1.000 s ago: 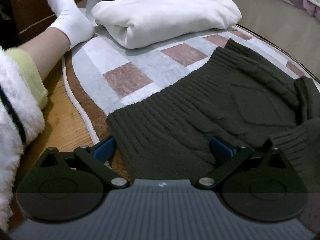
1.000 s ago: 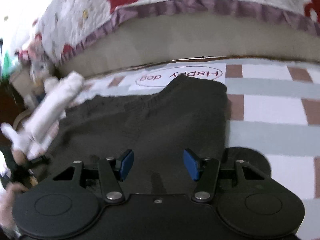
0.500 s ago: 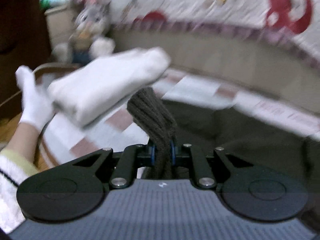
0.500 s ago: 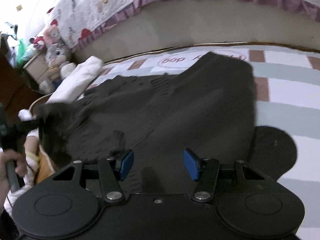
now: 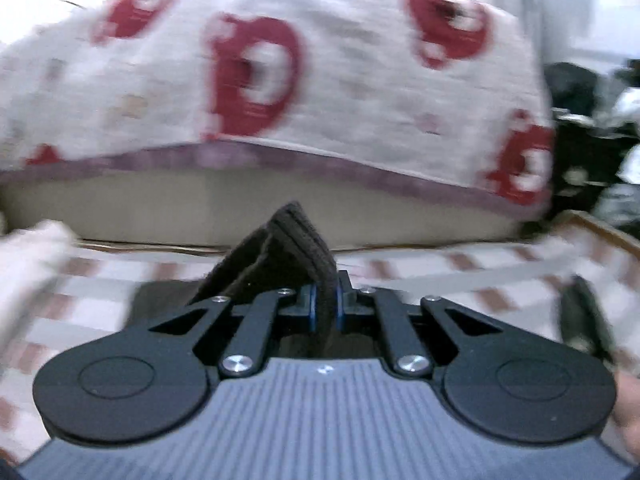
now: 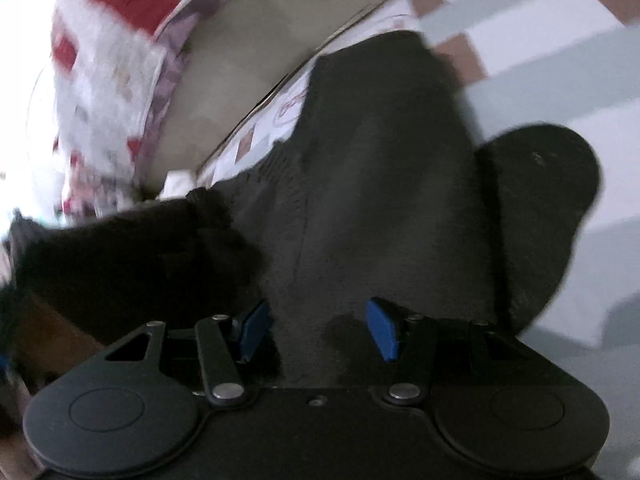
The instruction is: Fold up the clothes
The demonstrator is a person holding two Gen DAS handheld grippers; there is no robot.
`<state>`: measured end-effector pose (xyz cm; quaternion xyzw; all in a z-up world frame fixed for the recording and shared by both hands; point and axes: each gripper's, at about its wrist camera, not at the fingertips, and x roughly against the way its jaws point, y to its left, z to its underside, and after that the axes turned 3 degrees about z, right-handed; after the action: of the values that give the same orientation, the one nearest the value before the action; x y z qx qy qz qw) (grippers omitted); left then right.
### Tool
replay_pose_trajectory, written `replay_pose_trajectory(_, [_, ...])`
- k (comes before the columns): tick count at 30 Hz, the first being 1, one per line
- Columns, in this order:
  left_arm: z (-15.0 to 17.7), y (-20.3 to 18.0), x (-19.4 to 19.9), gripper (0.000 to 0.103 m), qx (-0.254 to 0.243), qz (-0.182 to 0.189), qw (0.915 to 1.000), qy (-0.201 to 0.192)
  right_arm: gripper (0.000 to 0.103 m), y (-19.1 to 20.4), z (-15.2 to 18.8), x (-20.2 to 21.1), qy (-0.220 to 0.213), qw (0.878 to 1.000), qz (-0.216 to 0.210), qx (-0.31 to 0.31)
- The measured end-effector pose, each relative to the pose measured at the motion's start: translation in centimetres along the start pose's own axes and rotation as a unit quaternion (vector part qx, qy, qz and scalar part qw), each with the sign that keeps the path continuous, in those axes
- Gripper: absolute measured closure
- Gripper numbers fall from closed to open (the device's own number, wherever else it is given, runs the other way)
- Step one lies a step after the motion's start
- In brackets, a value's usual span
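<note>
A dark knit sweater [image 6: 380,184] lies on a checked mat [image 6: 552,76]. My left gripper [image 5: 325,306] is shut on the sweater's ribbed hem [image 5: 288,248] and holds it lifted above the mat; the view is blurred. In the right wrist view the lifted part [image 6: 120,248] hangs at the left over the sweater body. My right gripper [image 6: 316,330] is open, with its blue pads low over the sweater's near part. A folded white garment [image 5: 28,256] shows blurred at the left.
A bed with a white and red quilt [image 5: 280,80] and a beige side [image 5: 160,216] runs along the far edge of the mat. Dark clutter [image 5: 588,140] stands at the right. A dark round shape [image 6: 540,208] lies on the mat right of the sweater.
My left gripper closed on the sweater's hem, lifted it and swung toward the bed. My right gripper stayed open, tilted and came lower over the sweater.
</note>
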<state>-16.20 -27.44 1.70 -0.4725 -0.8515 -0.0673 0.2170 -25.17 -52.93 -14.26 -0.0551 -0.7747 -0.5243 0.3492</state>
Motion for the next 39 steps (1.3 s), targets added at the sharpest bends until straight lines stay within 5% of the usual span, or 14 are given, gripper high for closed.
replay_pose_trajectory(3, [2.0, -4.3, -3.0, 0.095, -0.021, 0.053, 0.9979, 0.031, 0.041, -0.9, -0.5, 2.9, -0.027, 0.999, -0.018, -0.041])
replay_pose_trajectory(8, [7.7, -7.7, -8.0, 0.095, 0.01, 0.103, 0.9886, 0.11, 0.039, -4.2, -1.1, 5.6, -0.054, 0.991, -0.045, -0.114])
replay_pose_trajectory(15, [11.9, -5.5, -11.4, 0.095, 0.101, 0.124, 0.9743, 0.159, 0.037, -6.0, -1.6, 3.8, -0.028, 0.979, -0.107, -0.174])
replay_pose_trajectory(21, [12.0, -5.3, -11.5, 0.095, 0.083, 0.08, 0.9799, 0.163, 0.036, -2.8, -1.9, 2.5, 0.0, 0.998, -0.032, -0.056])
replay_pose_trajectory(24, [11.8, -5.3, -10.6, 0.095, 0.076, 0.106, 0.9797, 0.152, 0.036, 0.1, -0.7, 1.8, 0.029, 0.997, 0.019, 0.064])
replay_pose_trajectory(27, [11.7, -5.6, -9.6, 0.095, 0.045, 0.123, 0.9812, 0.142, 0.036, 0.9, 0.1, 0.6, 0.03, 0.994, 0.036, 0.1])
replay_pose_trajectory(28, [11.6, -5.5, -9.5, 0.095, 0.044, 0.124, 0.9809, 0.144, 0.043, 0.9, 0.1, 0.2, 0.028, 0.994, 0.033, 0.103])
replay_pose_trajectory(29, [11.6, -5.1, -9.4, 0.095, 0.052, 0.123, 0.9798, 0.149, 0.068, 0.9, 0.1, -0.1, 0.021, 0.993, 0.032, 0.11])
replay_pose_trajectory(30, [11.6, -4.8, -9.3, 0.094, 0.059, 0.123, 0.9786, 0.154, 0.079, 1.2, 0.0, -0.2, 0.014, 0.992, 0.035, 0.12])
replay_pose_trajectory(32, [10.9, -4.1, -8.5, 0.093, 0.068, 0.139, 0.9763, 0.151, 0.083, 1.8, 0.2, 0.4, -0.004, 0.99, 0.039, 0.132])
replay_pose_trajectory(37, [8.1, -5.0, -4.6, 0.092, -0.077, 0.167, 0.9753, 0.123, 0.083, 4.4, 1.5, 3.4, -0.031, 0.984, 0.006, 0.174])
replay_pose_trajectory(39, [7.3, -3.9, -4.2, 0.092, -0.067, 0.18, 0.972, 0.135, 0.084, 4.4, 1.3, 3.4, -0.031, 0.984, 0.015, 0.172])
